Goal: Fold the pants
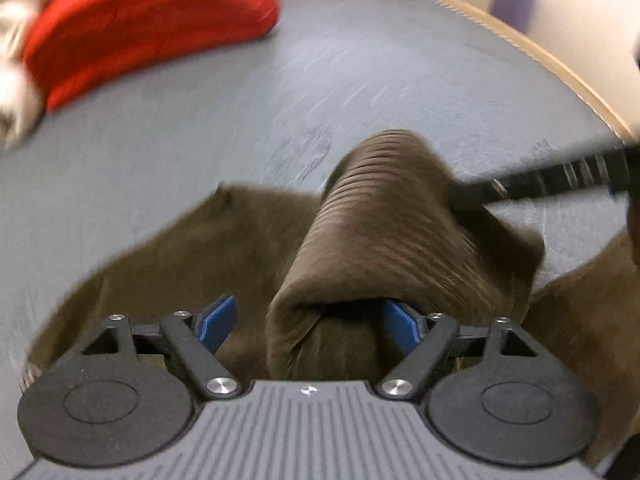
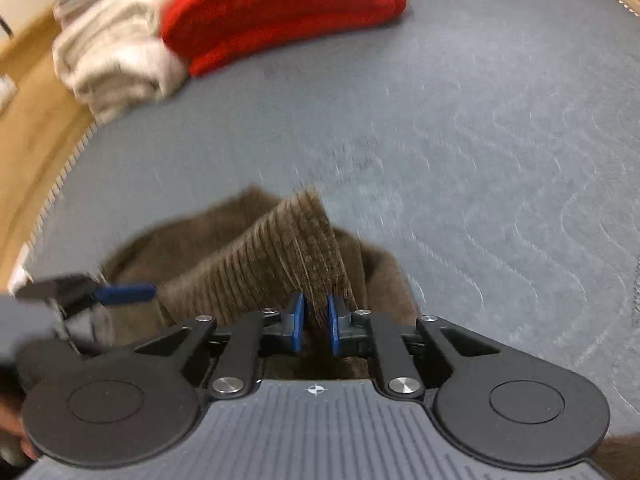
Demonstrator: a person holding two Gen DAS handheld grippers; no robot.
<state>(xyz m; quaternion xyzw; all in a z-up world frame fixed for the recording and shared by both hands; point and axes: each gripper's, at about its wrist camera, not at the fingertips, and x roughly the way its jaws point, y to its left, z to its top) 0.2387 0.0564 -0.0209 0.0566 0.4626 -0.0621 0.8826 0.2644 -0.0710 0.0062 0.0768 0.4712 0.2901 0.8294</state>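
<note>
Brown pants lie bunched on a grey-blue quilted mat. Their ribbed waistband is lifted in a band between the two grippers. My left gripper is open; the cloth drapes over its right blue finger and the left finger is bare. My right gripper is shut on the ribbed waistband, which rises from between its blue pads. The right gripper's black finger shows at the right of the left wrist view; the left gripper's blue finger shows at the left of the right wrist view.
A folded red garment and a folded cream garment lie at the far left of the mat. A wooden floor runs past the mat's stitched edge. The frames are motion-blurred.
</note>
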